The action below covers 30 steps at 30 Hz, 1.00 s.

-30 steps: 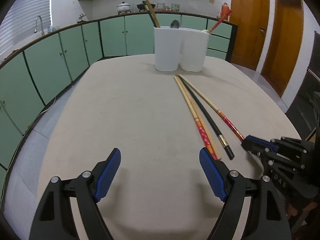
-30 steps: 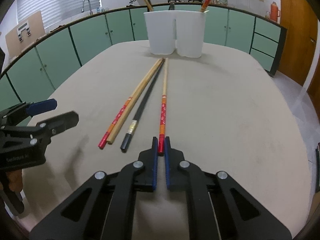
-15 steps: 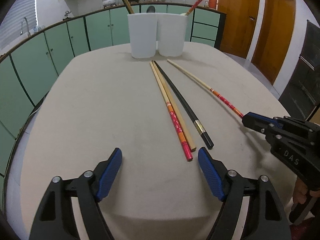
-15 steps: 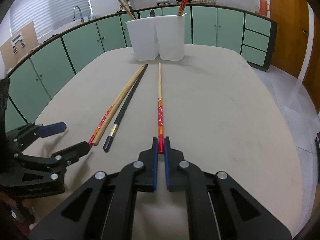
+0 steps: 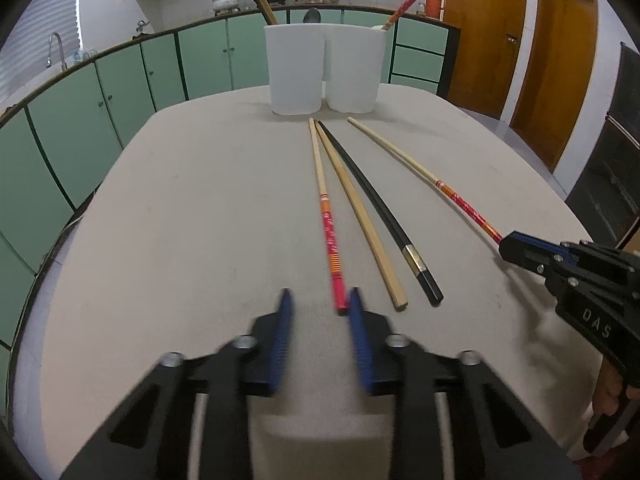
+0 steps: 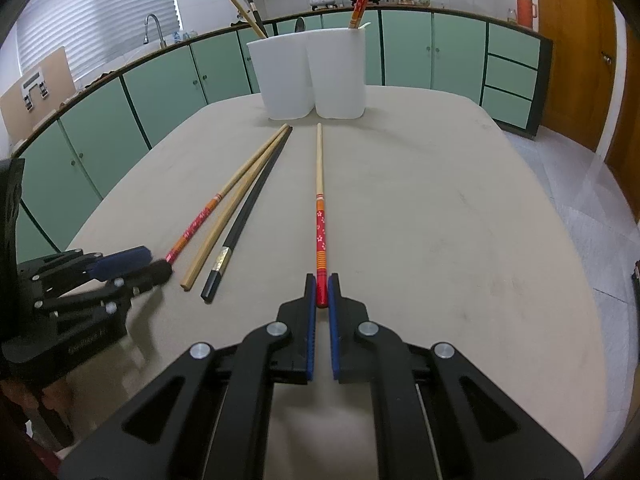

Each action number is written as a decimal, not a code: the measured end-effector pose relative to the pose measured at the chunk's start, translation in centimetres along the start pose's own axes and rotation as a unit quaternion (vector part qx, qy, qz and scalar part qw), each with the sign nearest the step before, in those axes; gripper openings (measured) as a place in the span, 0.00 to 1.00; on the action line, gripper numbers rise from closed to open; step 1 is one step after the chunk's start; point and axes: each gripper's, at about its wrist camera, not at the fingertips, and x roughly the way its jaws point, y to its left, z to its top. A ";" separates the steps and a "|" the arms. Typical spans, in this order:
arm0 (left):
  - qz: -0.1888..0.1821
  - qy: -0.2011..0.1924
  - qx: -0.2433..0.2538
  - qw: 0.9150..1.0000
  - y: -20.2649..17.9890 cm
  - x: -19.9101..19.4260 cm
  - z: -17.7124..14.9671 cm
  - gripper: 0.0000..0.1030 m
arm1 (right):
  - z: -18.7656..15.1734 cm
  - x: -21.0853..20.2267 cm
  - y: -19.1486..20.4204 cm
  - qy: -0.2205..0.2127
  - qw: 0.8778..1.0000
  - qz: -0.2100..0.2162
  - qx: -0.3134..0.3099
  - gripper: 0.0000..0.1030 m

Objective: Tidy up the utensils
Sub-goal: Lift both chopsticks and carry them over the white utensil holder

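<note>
Table (image 6: 460, 208) bare; right gripper (image 6: 322, 280) pinches red chopstick (image 6: 320, 220); left gripper (image 5: 320, 308) blurred.

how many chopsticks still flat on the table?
4: red-patterned chopstick in the right gripper, red-handled chopstick at the left gripper, plain wooden chopstick, black chopstick.

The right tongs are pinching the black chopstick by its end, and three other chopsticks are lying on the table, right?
Not the black one. The right wrist view shows the right tongs pinching a red-patterned chopstick. Three others, the black one among them, lie on the table.
</note>
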 end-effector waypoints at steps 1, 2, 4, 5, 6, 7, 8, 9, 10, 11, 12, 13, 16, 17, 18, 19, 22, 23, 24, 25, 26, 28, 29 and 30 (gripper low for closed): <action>0.001 -0.001 -0.002 1.000 0.1 0.0 0.0 0.11 | 0.0 0.0 0.0 0.000 1.000 0.000 0.000 0.05; 0.000 -0.002 -0.004 1.000 0.1 0.0 0.0 0.08 | 0.0 0.0 0.0 0.000 1.000 0.000 0.000 0.05; -0.005 -0.002 -0.009 1.000 0.4 0.0 0.0 0.06 | 0.0 0.0 0.0 0.000 1.000 0.000 0.000 0.05; -0.006 -0.002 -0.010 1.000 0.4 0.0 0.0 0.06 | 0.0 0.0 0.0 0.000 1.000 0.000 0.001 0.05; -0.005 -0.003 -0.012 1.000 0.4 -0.1 0.0 0.06 | 0.1 0.0 0.1 0.000 1.000 0.000 0.001 0.05; -0.006 -0.005 -0.014 1.000 0.5 -0.4 0.0 0.06 | 0.1 -0.1 0.1 -0.001 1.000 0.001 0.001 0.05; -0.005 -0.007 -0.014 1.000 0.5 -0.5 0.1 0.06 | 0.1 -0.1 0.1 -0.002 1.000 0.001 0.001 0.05; -0.003 -0.010 -0.011 1.000 0.5 -0.8 0.2 0.06 | 0.1 -0.2 0.1 -0.003 1.000 0.001 0.000 0.05; -0.002 -0.013 -0.010 1.000 0.5 -0.9 0.3 0.05 | 0.2 -0.3 0.1 -0.006 1.000 0.000 -0.002 0.05; -0.001 -0.018 -0.008 1.000 0.5 -1.3 0.4 0.05 | 0.3 -0.5 0.1 -0.008 1.000 0.000 -0.003 0.05; -0.001 -0.022 -0.008 1.000 0.6 -1.6 0.6 0.05 | 0.3 -0.6 0.1 -0.010 1.000 0.000 -0.003 0.05; 0.000 -0.028 -0.008 1.000 0.6 -2.0 0.8 0.05 | 0.4 -0.8 0.1 -0.013 1.000 0.000 -0.004 0.05; 0.001 -0.046 -0.008 0.999 0.7 -3.2 1.5 0.05 | 0.8 -1.5 0.0 -0.023 1.000 -0.002 -0.006 0.05; 0.002 -0.055 -0.008 0.998 0.8 -3.7 1.8 0.05 | 0.9 -1.7 -0.1 -0.026 1.000 -0.003 -0.007 0.05; 0.003 -0.061 -0.008 0.998 0.8 -4.2 2.2 0.05 | 1.1 -2.1 -0.1 -0.031 0.999 -0.004 -0.009 0.05; 0.003 -0.068 -0.009 0.998 0.8 -4.6 2.5 0.05 | 1.3 -2.3 -0.1 -0.035 0.999 -0.005 -0.011 0.05; 0.007 -0.093 -0.010 0.996 1.0 -6.2 3.7 0.05 | 2.2 -3.1 -0.2 -0.048 0.999 -0.006 -0.014 0.05; 0.008 -0.099 -0.011 0.995 1.0 -6.6 4.1 0.05 | 2.6 -3.5 -0.3 -0.053 0.998 -0.006 -0.015 0.05; 0.008 -0.107 -0.011 0.994 1.1 -7.1 4.5 0.05 | 2.8 -3.7 -0.3 -0.057 0.998 -0.007 -0.015 0.05; 0.009 -0.115 -0.011 0.993 1.1 -7.5 4.9 0.05 | 3.2 -4.0 -0.4 -0.062 0.998 -0.007 -0.016 0.05; 0.010 -0.121 -0.011 0.993 1.2 -7.8 5.2 0.05 | 3.7 -4.3 -0.4 -0.066 0.998 -0.007 -0.017 0.05; 0.011 -0.134 -0.010 0.991 1.2 -8.6 5.8 0.05 | 4.6 -4.8 -0.5 -0.073 0.997 -0.006 -0.015 0.05; 0.012 -0.142 -0.009 0.990 1.2 -9.0 6.3 0.05 | 5.1 -5.1 -0.6 -0.077 0.997 -0.005 -0.014 0.05; 0.013 -0.149 -0.007 0.989 1.1 -9.3 6.7 0.05 | 5.7 -5.5 -0.7 -0.083 0.996 -0.002 -0.012 0.05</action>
